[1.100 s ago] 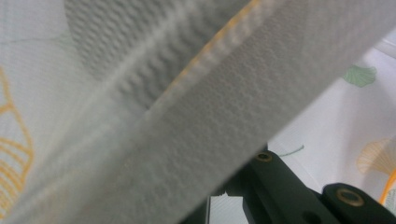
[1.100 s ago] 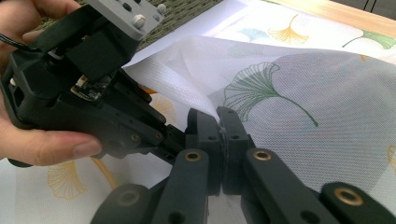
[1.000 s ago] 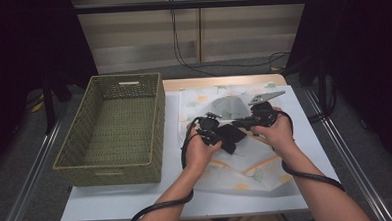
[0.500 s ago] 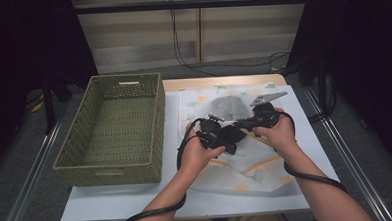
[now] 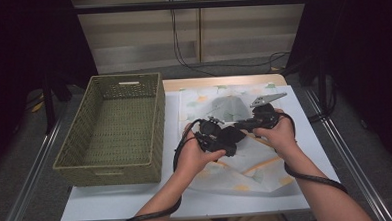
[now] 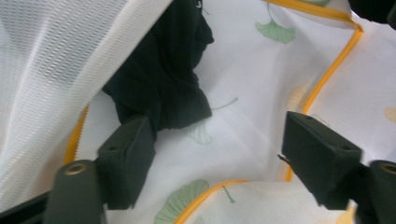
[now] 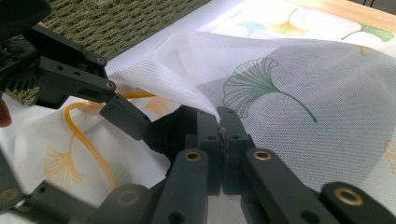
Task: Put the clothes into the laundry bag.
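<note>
Basket: a green woven basket was set on the left part of the table, and nothing was seen in it.
Table: a white top was seen, with a wooden edge at the far side.
Cables: black cables were hung down the wall behind the table.

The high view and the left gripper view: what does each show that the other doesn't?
High view alone: the woven basket, both hands and the right tongs beside the left.
Left gripper view alone: the left tongs open, nothing pressed between them, and a black cloth under the lifted mesh.
Both: the white mesh bag with leaf print and orange zip.
</note>
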`<action>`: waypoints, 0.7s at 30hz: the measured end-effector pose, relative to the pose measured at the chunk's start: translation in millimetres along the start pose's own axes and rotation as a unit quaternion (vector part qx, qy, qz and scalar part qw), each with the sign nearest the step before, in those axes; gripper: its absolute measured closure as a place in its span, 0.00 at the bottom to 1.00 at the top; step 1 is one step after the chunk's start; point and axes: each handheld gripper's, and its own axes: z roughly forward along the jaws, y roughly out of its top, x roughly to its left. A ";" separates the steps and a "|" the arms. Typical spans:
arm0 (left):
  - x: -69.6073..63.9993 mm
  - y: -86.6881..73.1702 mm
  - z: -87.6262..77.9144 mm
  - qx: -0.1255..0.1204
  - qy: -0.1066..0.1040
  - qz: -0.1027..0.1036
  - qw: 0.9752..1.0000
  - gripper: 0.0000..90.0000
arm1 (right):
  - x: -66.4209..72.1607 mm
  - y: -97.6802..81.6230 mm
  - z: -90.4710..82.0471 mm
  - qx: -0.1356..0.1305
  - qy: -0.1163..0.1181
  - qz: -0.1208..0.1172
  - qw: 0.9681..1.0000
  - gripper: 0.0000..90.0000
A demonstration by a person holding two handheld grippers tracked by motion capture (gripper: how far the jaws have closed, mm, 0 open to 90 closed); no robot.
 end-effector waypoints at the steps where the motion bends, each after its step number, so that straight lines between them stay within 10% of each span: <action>1: -0.1 -0.6 -0.4 0.000 -0.005 0.002 1.000 0.22 | -0.3 -0.1 0.0 -0.001 0.000 -0.001 1.000 1.00; 21: -2.6 -14.1 -18.9 0.011 -0.028 0.037 0.999 0.04 | -1.2 -1.6 0.4 0.000 -0.001 -0.002 1.000 1.00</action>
